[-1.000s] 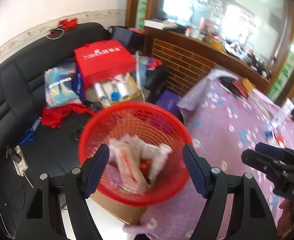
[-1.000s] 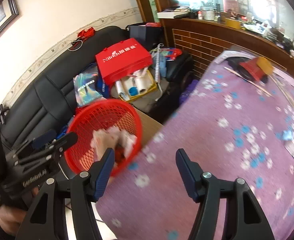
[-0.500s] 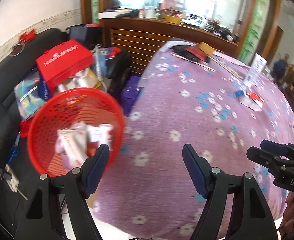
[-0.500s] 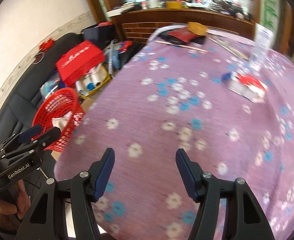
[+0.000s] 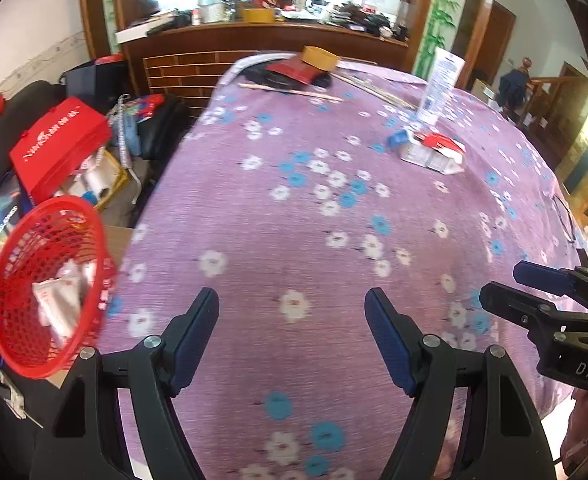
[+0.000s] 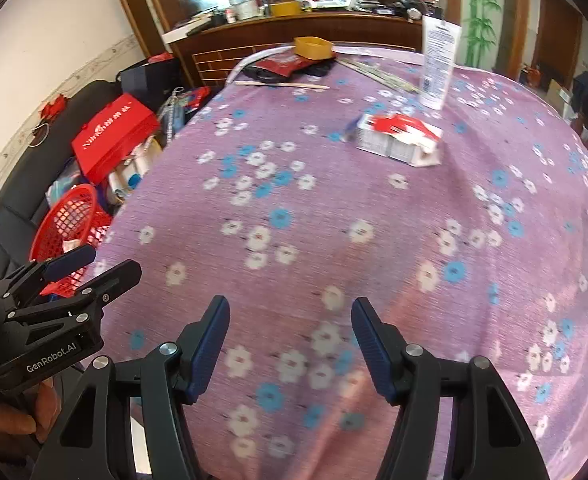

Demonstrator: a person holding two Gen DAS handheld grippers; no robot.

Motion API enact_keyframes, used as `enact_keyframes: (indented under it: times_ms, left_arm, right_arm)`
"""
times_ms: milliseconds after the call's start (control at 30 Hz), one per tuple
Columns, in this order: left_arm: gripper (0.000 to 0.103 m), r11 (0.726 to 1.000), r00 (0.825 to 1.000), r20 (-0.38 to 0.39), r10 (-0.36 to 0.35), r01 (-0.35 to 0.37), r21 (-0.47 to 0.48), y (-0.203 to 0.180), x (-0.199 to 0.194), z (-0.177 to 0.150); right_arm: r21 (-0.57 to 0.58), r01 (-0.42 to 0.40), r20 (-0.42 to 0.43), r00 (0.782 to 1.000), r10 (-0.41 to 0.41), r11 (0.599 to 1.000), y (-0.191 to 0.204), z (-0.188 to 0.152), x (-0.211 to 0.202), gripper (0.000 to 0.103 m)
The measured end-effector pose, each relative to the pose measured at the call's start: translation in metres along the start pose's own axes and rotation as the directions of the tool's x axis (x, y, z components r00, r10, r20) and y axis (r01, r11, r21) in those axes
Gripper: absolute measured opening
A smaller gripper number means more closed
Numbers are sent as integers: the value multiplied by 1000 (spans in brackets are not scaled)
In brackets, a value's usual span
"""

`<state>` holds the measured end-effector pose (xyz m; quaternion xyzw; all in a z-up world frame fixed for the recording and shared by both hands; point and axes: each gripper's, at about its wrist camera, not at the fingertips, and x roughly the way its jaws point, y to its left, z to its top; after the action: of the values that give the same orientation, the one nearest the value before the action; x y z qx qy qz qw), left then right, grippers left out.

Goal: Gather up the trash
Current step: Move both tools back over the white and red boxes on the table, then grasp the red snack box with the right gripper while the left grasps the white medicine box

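Note:
A crushed red-and-white carton lies on the purple flowered tablecloth, far beyond both grippers. A red mesh basket holding white wrappers sits off the table's left edge. My left gripper is open over bare cloth with nothing between its fingers; it also shows at the left of the right wrist view as the left gripper. My right gripper is likewise open and empty over the cloth, and appears at the right of the left wrist view as the right gripper.
A tall white tube stands behind the carton. A yellow box, a dark red pouch and thin sticks lie at the table's far end. Left of the table, a black sofa carries a red bag and clutter. A wooden counter runs behind.
Both views have swung right, from the basket and sofa to over the table. The basket has slid to the left edge of each view. Both grippers stay equally open.

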<state>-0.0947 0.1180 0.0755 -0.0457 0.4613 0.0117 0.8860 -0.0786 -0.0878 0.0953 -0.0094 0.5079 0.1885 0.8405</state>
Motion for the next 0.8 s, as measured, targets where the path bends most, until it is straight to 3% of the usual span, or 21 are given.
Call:
enact_keyframes:
  times_ms: [233,367,600,733,800]
  left_arm:
    - [74,998,998,-48,-51,52,28,-39,23,1]
    - [74,996,996,-69,-61,65,55,-57,34,0]
    - [74,996,995,-85,-56,62,59,-73,48,6]
    - [74,997,994,-99,-54,58,43,-72,51,6]
    - [74,998,994,-98,-44,48,40,-70,50,5]
  right_arm:
    - [50,36,-26,999,-34,998,-42,-7,-1,68]
    - [38,9,-20,1000,-8,999,-69,1,-1,68]
    - [-138,-45,46,998,52,989,-101,71,1,68]
    - [-231,-56,49,996,69,971,-112,122,31,68]
    - [-203,-82,40,995,92,976,-127,149,56,68]
